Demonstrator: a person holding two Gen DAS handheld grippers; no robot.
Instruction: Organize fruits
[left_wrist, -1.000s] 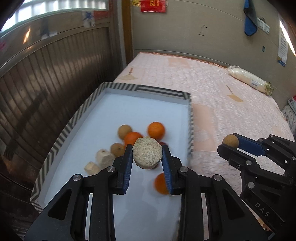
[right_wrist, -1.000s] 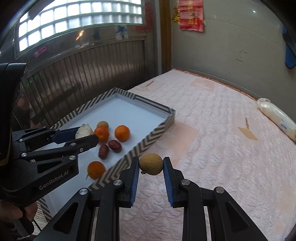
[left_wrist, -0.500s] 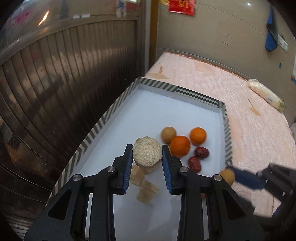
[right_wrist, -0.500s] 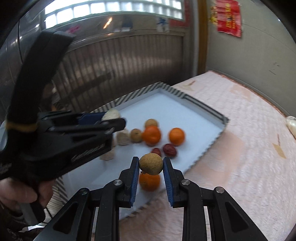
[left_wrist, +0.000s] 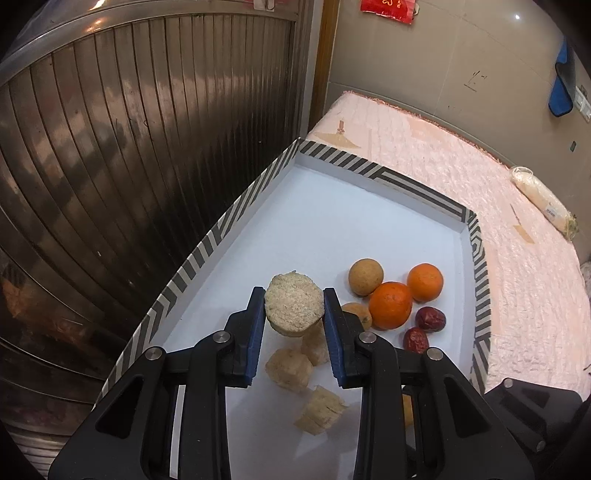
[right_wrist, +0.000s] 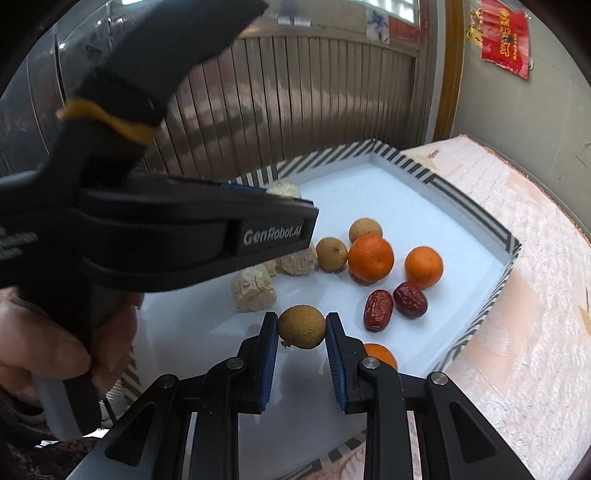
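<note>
A white tray (left_wrist: 332, 221) with a striped rim holds two oranges (left_wrist: 390, 305), two longans (left_wrist: 365, 277), two red dates (left_wrist: 430, 319) and several pale cut chunks (left_wrist: 289, 369). My left gripper (left_wrist: 294, 308) is shut on a pale round chunk (left_wrist: 293, 308), above the tray's left half. In the right wrist view my right gripper (right_wrist: 301, 326) is shut on a brown longan (right_wrist: 301, 326) above the tray's (right_wrist: 406, 206) near part, just in front of the dates (right_wrist: 377, 305). Another orange (right_wrist: 380, 355) sits partly hidden behind its right finger. The left gripper's body (right_wrist: 166, 229) crosses that view.
The tray rests on a pink quilted bed (left_wrist: 517, 229) beside a dark ribbed metal wall (left_wrist: 110, 147). A pale bagged bundle (left_wrist: 543, 199) lies at the bed's far right. A hand (right_wrist: 48, 339) grips the left tool's handle.
Both grippers have swung left over the tray, each keeping its load. The right one left the bed and now hangs above the tray's near part; the left one sits over the cut chunks.
</note>
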